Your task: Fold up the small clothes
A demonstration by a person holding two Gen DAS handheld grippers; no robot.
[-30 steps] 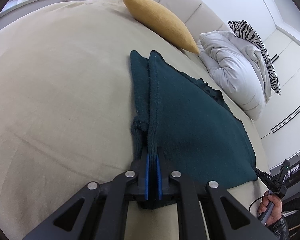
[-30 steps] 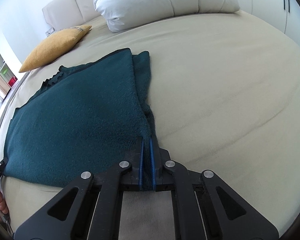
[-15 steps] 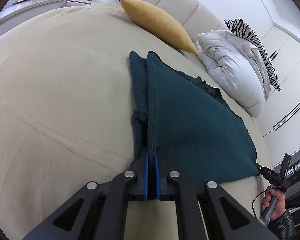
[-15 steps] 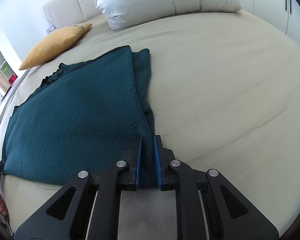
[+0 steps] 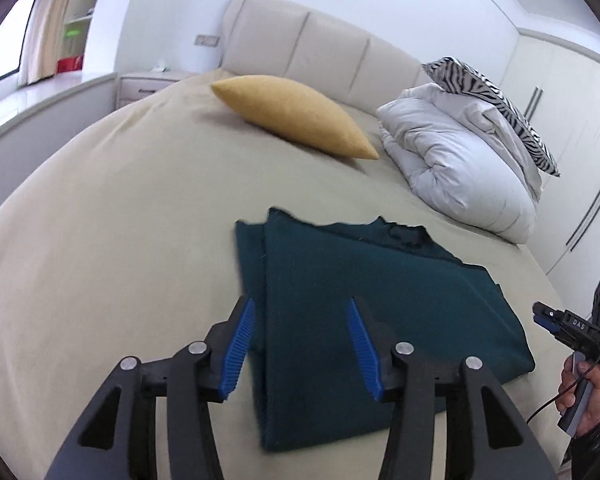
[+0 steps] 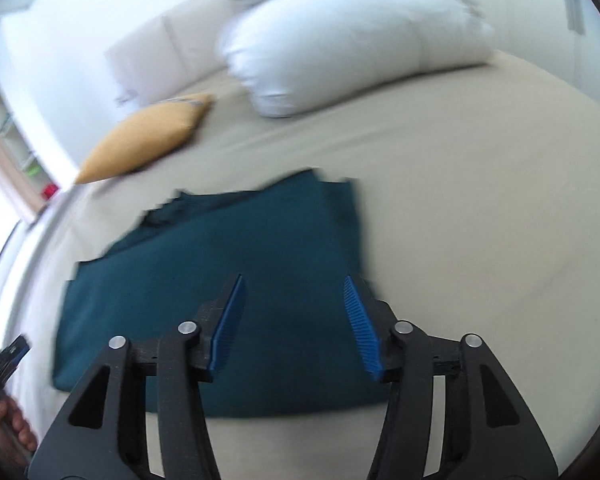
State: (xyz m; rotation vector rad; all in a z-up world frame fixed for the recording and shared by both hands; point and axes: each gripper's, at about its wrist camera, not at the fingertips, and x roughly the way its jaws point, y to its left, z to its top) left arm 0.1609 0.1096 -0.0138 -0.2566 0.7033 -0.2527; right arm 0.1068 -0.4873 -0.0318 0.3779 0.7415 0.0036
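A dark teal knitted garment (image 5: 364,312) lies folded flat on the beige bed (image 5: 112,240). It also shows in the right wrist view (image 6: 236,264). My left gripper (image 5: 302,344) is open and empty, raised above the garment's left near corner. My right gripper (image 6: 294,322) is open and empty, raised above the garment's right near part. The right gripper also shows at the far right of the left wrist view (image 5: 568,328), held in a hand. The right wrist view is blurred.
A mustard cushion (image 5: 296,114) and a white folded duvet (image 5: 456,160) with a zebra-print pillow (image 5: 496,100) lie at the head of the bed by the padded headboard (image 5: 320,56). A wardrobe (image 5: 572,128) stands at the right.
Both grippers have opened and let go of the garment's edges, then lifted and pulled back. The garment now lies flat on the bed.
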